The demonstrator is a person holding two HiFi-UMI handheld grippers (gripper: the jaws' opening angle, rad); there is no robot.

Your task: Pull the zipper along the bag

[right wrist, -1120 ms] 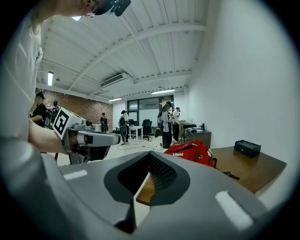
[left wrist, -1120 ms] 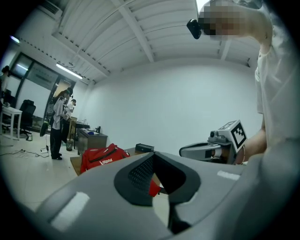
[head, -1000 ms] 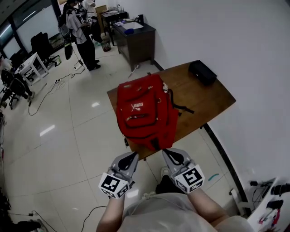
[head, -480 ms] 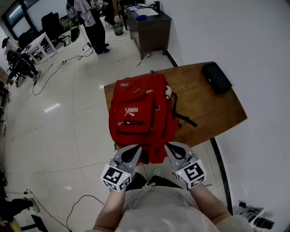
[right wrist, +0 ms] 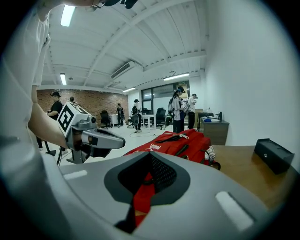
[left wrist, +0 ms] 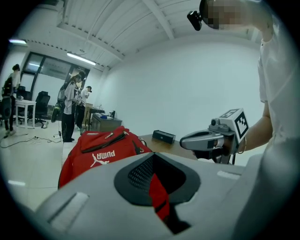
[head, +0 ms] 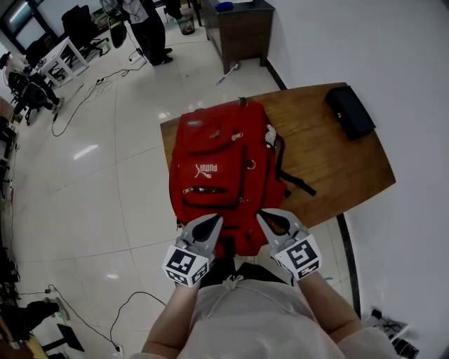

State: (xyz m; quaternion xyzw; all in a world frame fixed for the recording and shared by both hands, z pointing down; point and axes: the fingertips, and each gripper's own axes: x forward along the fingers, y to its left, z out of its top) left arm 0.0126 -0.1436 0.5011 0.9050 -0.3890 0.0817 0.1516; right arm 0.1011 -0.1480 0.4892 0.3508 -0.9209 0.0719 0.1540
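A red backpack point(head: 217, 168) lies flat on the wooden table point(head: 330, 161), its bottom end hanging over the near edge. Small metal zipper pulls point(head: 237, 136) show on its front pockets. My left gripper point(head: 212, 219) and right gripper point(head: 265, 216) hover side by side over the bag's near end, both shut with nothing in them. Neither touches a zipper. The left gripper view shows the backpack point(left wrist: 101, 150) ahead and the right gripper point(left wrist: 187, 139) beside it. In the right gripper view the backpack point(right wrist: 180, 140) lies ahead, with the left gripper point(right wrist: 119, 140) to its left.
A black case point(head: 351, 112) lies at the table's far right corner. A white wall runs along the right. A dark desk point(head: 242, 28) and standing people point(head: 140, 21) are at the back. Cables point(head: 84, 105) trail over the glossy floor on the left.
The view has drawn closer to the table. Both grippers, first short of the bag, now reach over its near end. Their jaws stayed shut.
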